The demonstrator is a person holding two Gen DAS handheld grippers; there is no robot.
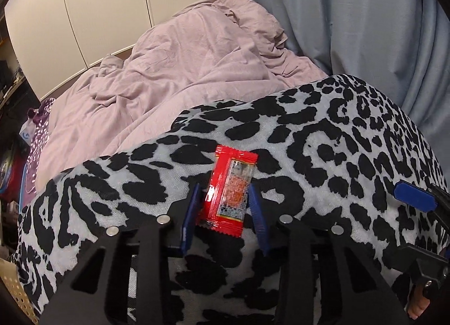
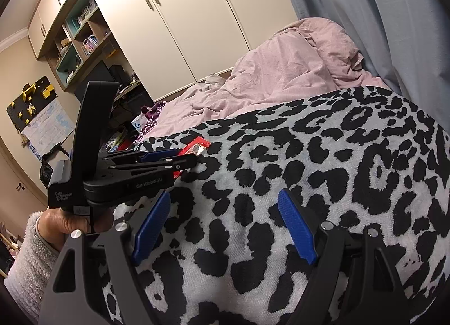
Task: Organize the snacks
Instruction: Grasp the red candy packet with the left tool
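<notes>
Jaws, left gripper (image 1: 223, 198): clamped on flat, glossy red snack packet (image 1: 229, 187).
Jaws, right gripper (image 2: 225, 226): spread wide, empty.
Surface: soft leopard-print blanket (image 1: 323, 142).

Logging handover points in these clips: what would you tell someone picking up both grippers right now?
Left gripper: jaws closed on the red snack packet, held just above the leopard-print blanket.
Right gripper: open, empty, hovering over the same blanket.
Done: one packet picked up.
Left: no box or tray for snacks is clearly in view, so find where the packet goes and place it. No other snacks visible.
</notes>
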